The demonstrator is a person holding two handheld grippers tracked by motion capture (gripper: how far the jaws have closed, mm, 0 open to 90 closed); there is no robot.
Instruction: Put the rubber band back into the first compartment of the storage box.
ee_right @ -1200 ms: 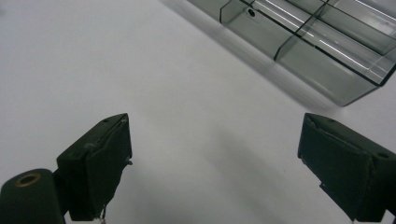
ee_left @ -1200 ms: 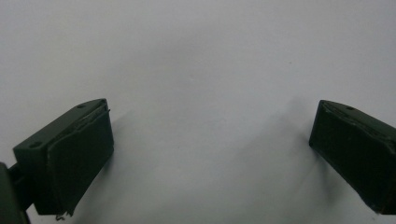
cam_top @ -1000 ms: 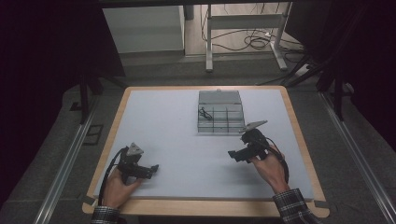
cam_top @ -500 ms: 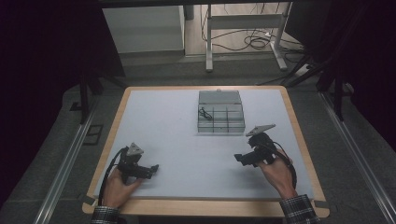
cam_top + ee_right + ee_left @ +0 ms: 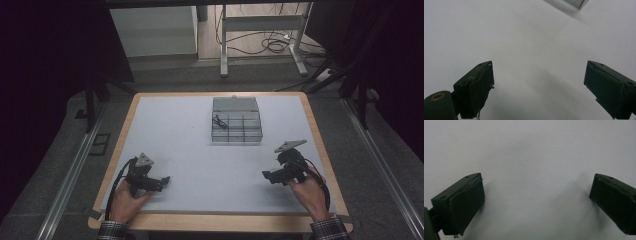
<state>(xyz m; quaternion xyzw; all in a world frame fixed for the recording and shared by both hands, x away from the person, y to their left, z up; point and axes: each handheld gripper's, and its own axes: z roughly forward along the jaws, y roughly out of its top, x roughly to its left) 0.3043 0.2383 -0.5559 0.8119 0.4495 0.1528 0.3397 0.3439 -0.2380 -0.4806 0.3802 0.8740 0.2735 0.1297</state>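
A clear plastic compartment box [image 5: 236,120] lies open at the middle back of the white table [image 5: 200,150], with a small dark item [image 5: 218,120] in one left cell. My left gripper [image 5: 164,182] rests near the front left, held by a hand, its jaws wide apart over bare table [image 5: 534,202]. My right gripper [image 5: 267,176] sits near the front right, also open, with nothing between its fingers [image 5: 539,90]. A corner of the box [image 5: 575,3] peeks in at the top of the right gripper view.
The table has a wooden rim [image 5: 220,221]. Beyond its far edge stand a white cabinet [image 5: 152,30] and a metal frame with cables [image 5: 265,40] on the floor. Metal rails [image 5: 70,175] run along both sides.
My right gripper has drawn back from near the box toward the front right of the table. The left gripper has stayed put.
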